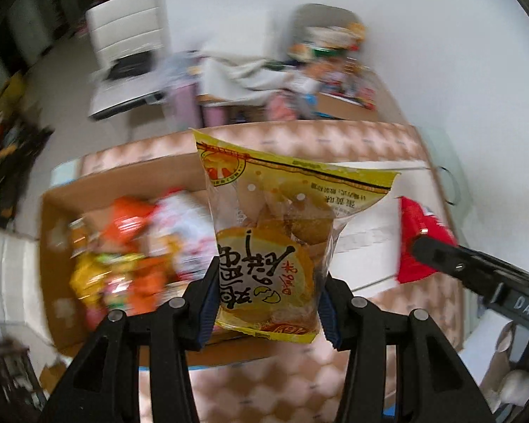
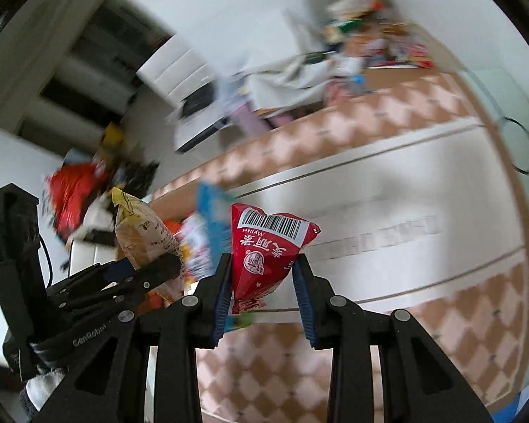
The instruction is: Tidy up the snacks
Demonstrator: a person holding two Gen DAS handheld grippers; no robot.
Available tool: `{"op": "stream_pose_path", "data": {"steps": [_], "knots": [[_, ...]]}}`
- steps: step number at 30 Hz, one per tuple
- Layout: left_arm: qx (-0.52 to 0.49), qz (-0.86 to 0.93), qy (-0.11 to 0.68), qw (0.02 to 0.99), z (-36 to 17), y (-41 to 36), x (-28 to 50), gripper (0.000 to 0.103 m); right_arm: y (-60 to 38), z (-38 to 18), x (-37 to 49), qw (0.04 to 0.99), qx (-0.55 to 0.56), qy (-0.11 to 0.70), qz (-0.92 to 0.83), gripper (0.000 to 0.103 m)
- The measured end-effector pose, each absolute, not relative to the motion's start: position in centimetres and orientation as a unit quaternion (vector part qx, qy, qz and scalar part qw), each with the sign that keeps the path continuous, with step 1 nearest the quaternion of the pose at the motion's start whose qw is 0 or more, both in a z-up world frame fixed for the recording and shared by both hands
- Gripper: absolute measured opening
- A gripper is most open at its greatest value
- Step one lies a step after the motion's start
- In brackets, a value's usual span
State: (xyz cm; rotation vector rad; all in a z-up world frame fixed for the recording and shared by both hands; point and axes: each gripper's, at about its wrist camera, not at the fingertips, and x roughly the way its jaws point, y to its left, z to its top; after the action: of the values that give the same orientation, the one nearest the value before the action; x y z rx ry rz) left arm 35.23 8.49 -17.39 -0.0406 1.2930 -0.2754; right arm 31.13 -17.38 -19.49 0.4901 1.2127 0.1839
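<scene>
The left gripper [image 1: 268,303] is clenching a yellow and clear plastic packet of round golden cakes [image 1: 277,236], holding it by its lower part between the two blue-padded fingers [image 1: 210,299]. The packet is standing upright above the fingers, with its printed characters upside down in the left wrist view. It is hanging over the near edge of an open brown cardboard box [image 1: 47,246], which is sitting on a surface with a brown and white diamond pattern [image 1: 271,387]. Inside the box, on the left part, a blurred heap of orange, yellow and white snack bags [image 1: 130,246] is lying.

The right gripper [image 2: 262,292] is grasping a small red plastic snack bag with a white barcode label [image 2: 266,246]. The bag is pinched between the blue pads, and its top corner with the barcode is pointing up and away from the camera. In the left wrist view the same red bag [image 1: 419,236] is showing at the right, held at the tip of the black finger of the other tool, just beside the yellow packet but apart from it.

In the right wrist view the left gripper [image 2: 148,268] is appearing at the lower left with the cake packet [image 2: 144,236] in its grip, seen from the side. A white flap of the box [image 2: 388,211] with grey printing is lying behind the red bag. Farther back, a white cabinet [image 1: 127,31] and a table with many mixed things [image 1: 331,67] are looking blurred.
</scene>
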Motion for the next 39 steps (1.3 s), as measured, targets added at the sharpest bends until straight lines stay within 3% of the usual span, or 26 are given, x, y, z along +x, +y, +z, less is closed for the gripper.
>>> {"op": "stream_pose_path", "data": {"steps": [8, 18, 19, 21, 22, 23, 24, 26, 39], "knots": [[-0.04, -0.065, 0.62, 0.781, -21.3, 21.5, 37.3, 0.045, -1.6, -21.0, 34.1, 0.783, 0.179, 0.587, 0.105, 0.036], [-0.045, -0.054, 0.65, 0.756, -26.0, 25.1, 41.3, 0.046, 4.8, -25.7, 40.4, 0.767, 0.127, 0.626, 0.056, 0.037], [-0.049, -0.058, 0.654, 0.752, -26.4, 25.1, 41.6, 0.046, 4.8, -26.3, 41.1, 0.763, 0.127, 0.631, 0.052, 0.04], [-0.061, -0.062, 0.661, 0.745, -27.2, 25.4, 41.8, 0.05, 4.7, -27.4, 42.1, 0.758, 0.114, 0.642, 0.031, 0.064], [-0.068, -0.061, 0.665, 0.741, -27.6, 25.5, 41.9, 0.053, 4.5, -27.9, 42.6, 0.756, 0.107, 0.645, 0.025, 0.089], [-0.073, -0.06, 0.667, 0.739, -27.9, 25.6, 42.2, 0.06, 4.7, -28.5, 42.9, 0.756, 0.094, 0.648, 0.018, 0.095], [-0.076, -0.059, 0.67, 0.736, -28.2, 25.7, 42.2, 0.076, 4.7, -28.5, 42.9, 0.756, 0.094, 0.648, 0.018, 0.095], [-0.074, -0.054, 0.672, 0.735, -28.4, 25.8, 42.0, 0.094, 4.9, -28.7, 42.9, 0.753, 0.083, 0.652, 0.013, 0.095], [-0.042, -0.041, 0.656, 0.752, -27.2, 25.1, 39.6, 0.094, 5.9, -29.6, 40.4, 0.747, 0.039, 0.664, -0.002, 0.096]]}}
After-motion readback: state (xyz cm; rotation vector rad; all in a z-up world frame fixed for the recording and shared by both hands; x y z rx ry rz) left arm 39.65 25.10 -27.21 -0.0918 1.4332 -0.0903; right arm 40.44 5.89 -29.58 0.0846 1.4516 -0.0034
